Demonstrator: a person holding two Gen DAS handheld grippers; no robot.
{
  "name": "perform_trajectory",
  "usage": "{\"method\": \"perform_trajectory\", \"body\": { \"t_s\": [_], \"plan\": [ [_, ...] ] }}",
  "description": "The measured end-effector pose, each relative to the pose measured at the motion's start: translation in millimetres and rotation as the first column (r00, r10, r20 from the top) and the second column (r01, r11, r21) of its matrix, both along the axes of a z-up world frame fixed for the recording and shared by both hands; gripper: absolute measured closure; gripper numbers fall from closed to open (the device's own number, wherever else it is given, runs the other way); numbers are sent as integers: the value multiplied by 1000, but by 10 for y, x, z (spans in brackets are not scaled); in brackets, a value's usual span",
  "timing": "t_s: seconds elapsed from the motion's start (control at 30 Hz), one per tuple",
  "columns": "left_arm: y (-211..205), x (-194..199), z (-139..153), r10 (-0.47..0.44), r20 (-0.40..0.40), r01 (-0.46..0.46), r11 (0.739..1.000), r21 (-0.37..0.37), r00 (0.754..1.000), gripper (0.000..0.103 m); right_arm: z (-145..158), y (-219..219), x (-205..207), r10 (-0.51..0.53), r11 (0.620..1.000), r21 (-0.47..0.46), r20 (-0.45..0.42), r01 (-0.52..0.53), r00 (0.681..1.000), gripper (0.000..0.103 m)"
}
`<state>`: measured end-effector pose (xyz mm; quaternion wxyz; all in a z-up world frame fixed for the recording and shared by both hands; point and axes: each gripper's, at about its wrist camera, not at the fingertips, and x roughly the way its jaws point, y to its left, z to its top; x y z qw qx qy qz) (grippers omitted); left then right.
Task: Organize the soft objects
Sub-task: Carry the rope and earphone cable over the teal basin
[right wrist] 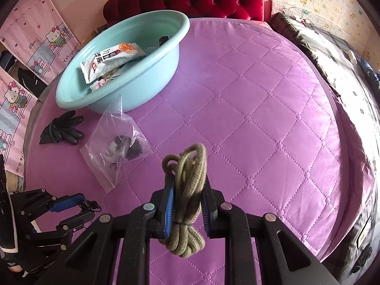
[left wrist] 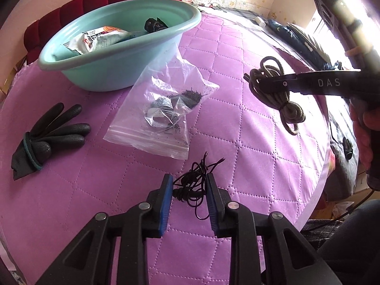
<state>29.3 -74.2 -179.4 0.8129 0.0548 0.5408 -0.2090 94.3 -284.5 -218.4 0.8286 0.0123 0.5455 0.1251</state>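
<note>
Pinching a tangled black cord (left wrist: 191, 187), the left gripper (left wrist: 189, 185) is nearly closed, while the right gripper (right wrist: 186, 204) is clamping the rope bundle (right wrist: 187, 190).

Basin (left wrist: 114, 71) contents partly hidden behind rim; zip bag (left wrist: 163, 109) contents indistinct.

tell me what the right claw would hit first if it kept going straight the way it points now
Probably the bare purple quilt. The right claw, shut on the rope bundle, aims down at open quilt right of the clear plastic bag; depth is unclear.
</note>
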Motion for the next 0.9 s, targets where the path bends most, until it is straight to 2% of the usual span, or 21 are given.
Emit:
{"method": "perform_trajectory", "body": {
  "t_s": [0.53,0.9],
  "plan": [
    [174,-70,433,57,85,-56,998,-24,995,73,320,62,-95,34,999,17,58,-35,998,83],
    [290,82,808,81,126,-76,996,-37,989,73,660,204,-34,70,997,19,98,-72,993,83]
  ]
}}
